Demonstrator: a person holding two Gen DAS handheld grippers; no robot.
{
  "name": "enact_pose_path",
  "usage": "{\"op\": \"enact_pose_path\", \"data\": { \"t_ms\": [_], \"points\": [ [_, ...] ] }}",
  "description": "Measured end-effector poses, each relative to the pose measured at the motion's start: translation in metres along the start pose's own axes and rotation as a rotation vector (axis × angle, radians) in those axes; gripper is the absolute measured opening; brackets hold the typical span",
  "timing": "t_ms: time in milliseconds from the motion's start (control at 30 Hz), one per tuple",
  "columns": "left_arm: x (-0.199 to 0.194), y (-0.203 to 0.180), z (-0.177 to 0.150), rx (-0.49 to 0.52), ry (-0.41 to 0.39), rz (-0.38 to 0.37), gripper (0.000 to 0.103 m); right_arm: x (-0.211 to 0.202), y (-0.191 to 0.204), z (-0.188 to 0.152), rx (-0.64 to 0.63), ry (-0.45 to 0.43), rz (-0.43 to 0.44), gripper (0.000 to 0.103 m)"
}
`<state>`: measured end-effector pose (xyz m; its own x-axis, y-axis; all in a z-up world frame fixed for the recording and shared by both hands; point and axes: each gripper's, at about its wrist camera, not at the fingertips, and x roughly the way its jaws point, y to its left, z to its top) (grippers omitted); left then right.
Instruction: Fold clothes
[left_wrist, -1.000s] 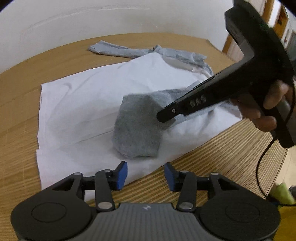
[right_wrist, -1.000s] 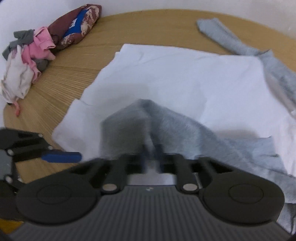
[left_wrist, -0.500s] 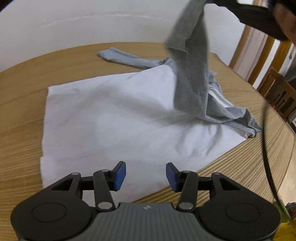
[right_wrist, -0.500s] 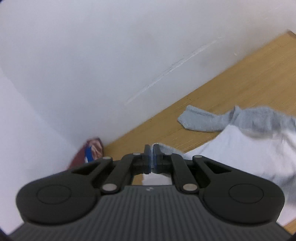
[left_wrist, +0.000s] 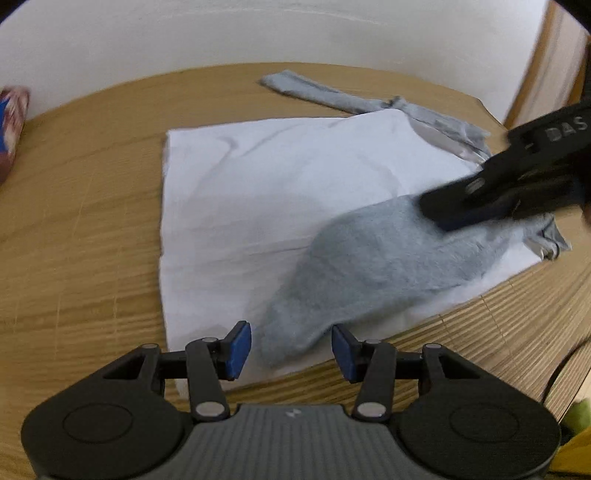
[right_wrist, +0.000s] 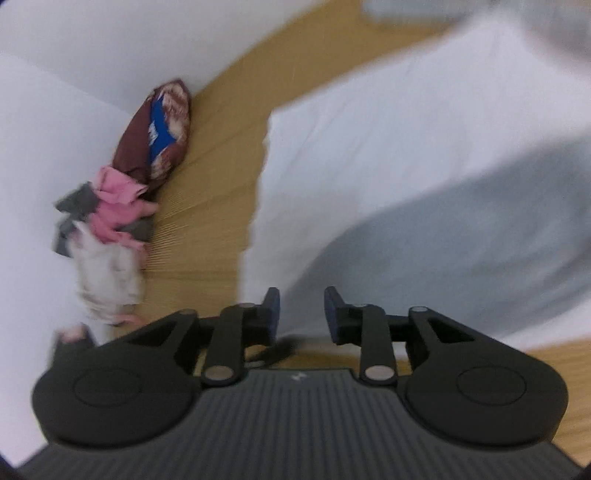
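Left gripper (left_wrist: 291, 347) sits low over the near edge of the wooden table (left_wrist: 74, 229); its blue pads (left_wrist: 238, 347) stand apart with nothing clamped, the near tip of the grey garment (left_wrist: 369, 266) lying on the cloth in the gap ahead of them, not touched as far as can be seen.

Right gripper (right_wrist: 301, 310): jaws opening; blue pads (right_wrist: 273, 310) parted, no fabric between them; the view is motion-blurred, with grey fabric just beyond and to the right of the tips.

Grey garment: one long sleeve-like fold lies diagonally across the white garment (left_wrist: 240, 192), running from near the left gripper up toward the right; the right gripper (left_wrist: 454, 218) appears in the left wrist view as a black bar with its tip down at the upper end of this fold; whether it touches cannot be told through the blur.

White garment: spread flat on the table, roughly rectangular, left edge straight; in the right wrist view it (right_wrist: 388, 147) fills the middle, grey fabric (right_wrist: 461, 240) over its near right part.

Further back, another grey sleeve (left_wrist: 314, 92) trails out past the far edge of the white cloth onto bare wood.

Far left, against the white wall (right_wrist: 92, 55): a heap of clothes (right_wrist: 110, 221), pink, grey and white; behind it a maroon patterned bundle (right_wrist: 159, 129).
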<state>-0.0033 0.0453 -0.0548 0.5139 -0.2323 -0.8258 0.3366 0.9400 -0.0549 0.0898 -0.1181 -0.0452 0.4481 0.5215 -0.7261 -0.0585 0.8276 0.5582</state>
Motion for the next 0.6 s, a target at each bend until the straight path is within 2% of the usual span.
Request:
{"op": "enact_pose_path", "data": {
  "t_ms": [67, 133, 200, 267, 367, 467, 600],
  "points": [
    [0.003, -0.010, 0.002, 0.045, -0.003, 0.005, 0.052, -0.026, -0.011, -0.005, -0.141, -0.046, -0.143, 0.038],
    [0.010, -0.017, 0.002, 0.089, -0.001, 0.011, 0.053, -0.044, -0.022, -0.014, -0.313, -0.054, -0.347, 0.039],
    [0.018, -0.020, -0.003, 0.125, 0.004, 0.022, 0.053, -0.053, -0.037, -0.028, -0.485, -0.027, -0.536, 0.039],
    [0.023, -0.023, -0.004, 0.140, 0.019, 0.041, 0.052, -0.056, -0.052, -0.041, -0.623, 0.020, -0.640, 0.039],
    [0.020, -0.022, -0.005, 0.141, 0.027, 0.069, 0.053, -0.055, -0.069, -0.054, -0.792, 0.087, -0.701, 0.039],
    [0.018, -0.024, -0.002, 0.124, 0.027, 0.134, 0.053, -0.050, -0.078, -0.057, -0.955, 0.101, -0.716, 0.038],
    [0.020, -0.029, -0.002, 0.108, 0.035, 0.185, 0.052, -0.050, -0.100, -0.057, -1.117, 0.164, -0.707, 0.038]
  ]
}}
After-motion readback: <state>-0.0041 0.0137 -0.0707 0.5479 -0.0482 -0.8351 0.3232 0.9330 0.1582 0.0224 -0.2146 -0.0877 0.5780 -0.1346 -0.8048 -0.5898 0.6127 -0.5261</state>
